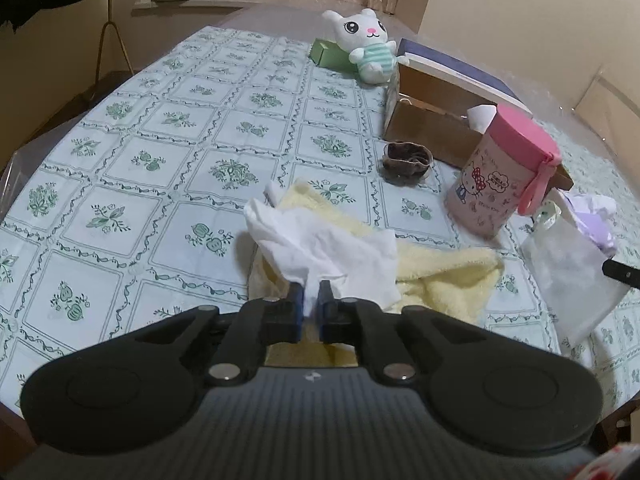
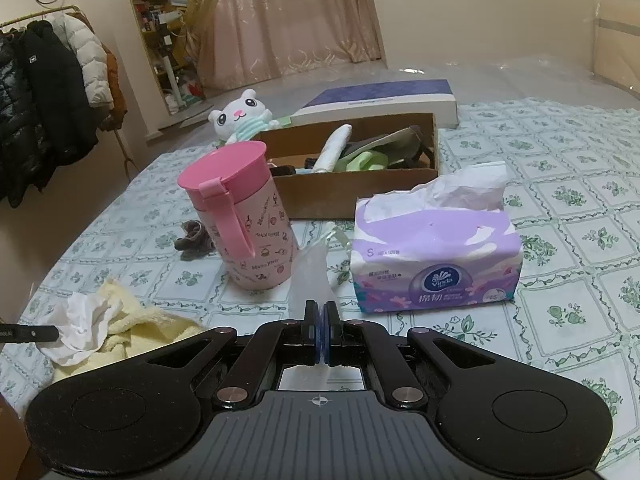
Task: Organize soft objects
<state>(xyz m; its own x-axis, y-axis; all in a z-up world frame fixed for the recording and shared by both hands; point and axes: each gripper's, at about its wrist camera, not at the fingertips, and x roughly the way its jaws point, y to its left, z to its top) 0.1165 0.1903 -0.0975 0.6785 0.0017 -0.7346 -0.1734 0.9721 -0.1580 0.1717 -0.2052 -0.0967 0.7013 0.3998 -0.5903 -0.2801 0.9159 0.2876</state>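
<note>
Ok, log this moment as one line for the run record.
left gripper: shut on crumpled white tissue | right gripper: shut on translucent plastic bag | yellow fleece towel: on table, under tissue | brown cardboard box: partly filled

Crumpled white tissue (image 1: 320, 248) lifted over yellow towel (image 1: 440, 276).

Left gripper (image 1: 311, 294) pinching a crumpled white tissue (image 1: 320, 250) above a pale yellow fluffy towel (image 1: 436, 276).

Taking the pink lidded Hello Kitty tumbler (image 1: 502, 174) as the mark: the tissue and towel lie to its left and nearer the camera on the green-flowered white tablecloth (image 1: 160, 184); a brown fabric scrunchie (image 1: 407, 157) sits just left of it; an open brown cardboard box (image 1: 432, 120) stands behind it; a white plush bunny in a mint striped top (image 1: 366, 46) sits farther back; a translucent white pouch (image 1: 572, 276) hangs at its right.
</note>
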